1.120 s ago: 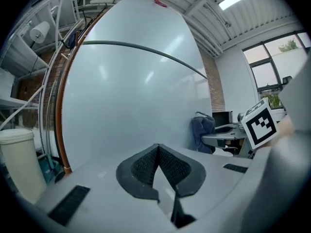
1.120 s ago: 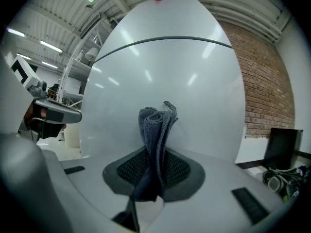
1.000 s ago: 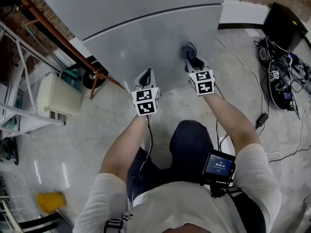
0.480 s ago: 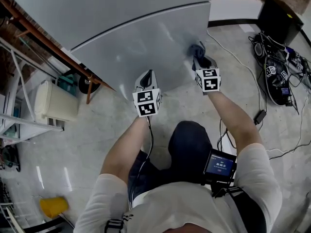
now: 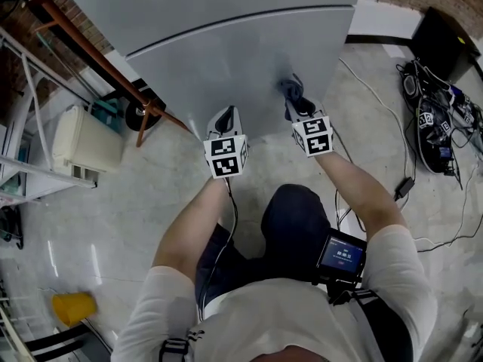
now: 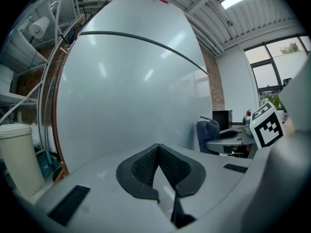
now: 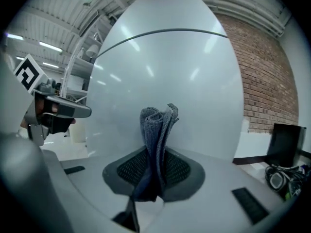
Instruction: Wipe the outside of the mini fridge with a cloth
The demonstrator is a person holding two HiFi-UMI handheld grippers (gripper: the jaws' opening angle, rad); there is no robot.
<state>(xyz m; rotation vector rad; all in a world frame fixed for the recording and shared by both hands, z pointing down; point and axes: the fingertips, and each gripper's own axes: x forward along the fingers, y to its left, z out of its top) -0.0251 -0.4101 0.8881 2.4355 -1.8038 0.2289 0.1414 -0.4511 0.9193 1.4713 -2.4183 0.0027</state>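
The silver-grey mini fridge (image 5: 226,51) fills the top of the head view, a dark seam running across its front (image 7: 165,72). My right gripper (image 5: 296,104) is shut on a folded blue-grey cloth (image 7: 158,130), which stands up between the jaws and presses against the lower right of the fridge front (image 5: 290,87). My left gripper (image 5: 224,121) is shut with nothing in it, its jaws meeting (image 6: 156,166), and it hovers just short of the fridge's lower edge, left of the right gripper.
An orange pipe frame (image 5: 98,62) and a cream canister (image 5: 87,145) stand left of the fridge. Cables and black gear (image 5: 434,119) lie on the floor at right. A yellow object (image 5: 73,306) sits at lower left. Brick wall (image 7: 262,76) lies behind.
The right gripper with the cloth slid right across the fridge front, then back left and slightly down. The left gripper has stayed in place.
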